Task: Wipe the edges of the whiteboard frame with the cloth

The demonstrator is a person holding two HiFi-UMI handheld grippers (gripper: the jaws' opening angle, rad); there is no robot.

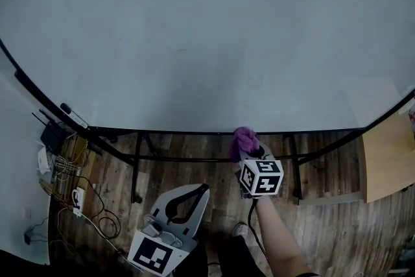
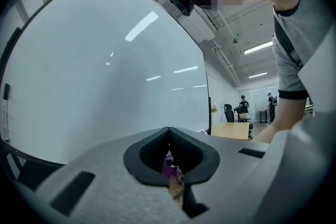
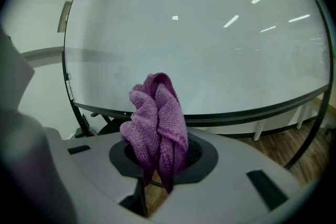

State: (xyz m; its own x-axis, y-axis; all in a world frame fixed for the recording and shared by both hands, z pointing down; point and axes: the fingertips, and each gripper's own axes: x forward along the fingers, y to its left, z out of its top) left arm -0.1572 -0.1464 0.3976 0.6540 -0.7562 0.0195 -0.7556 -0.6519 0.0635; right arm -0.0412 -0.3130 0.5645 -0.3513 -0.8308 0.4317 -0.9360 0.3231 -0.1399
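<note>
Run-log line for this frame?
right gripper: shut on cloth | cloth: at bottom edge of frame | left gripper: shut, empty, held low

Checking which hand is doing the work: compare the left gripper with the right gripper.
The right gripper is clamped on the purple cloth; the left gripper has its jaws together with nothing between them. The right gripper is up at the whiteboard frame's bottom edge, cloth against it as far as the head view shows; the left gripper hangs lower, clear of the frame. Both are grey, carry a marker cube and have their jaws closed.
</note>
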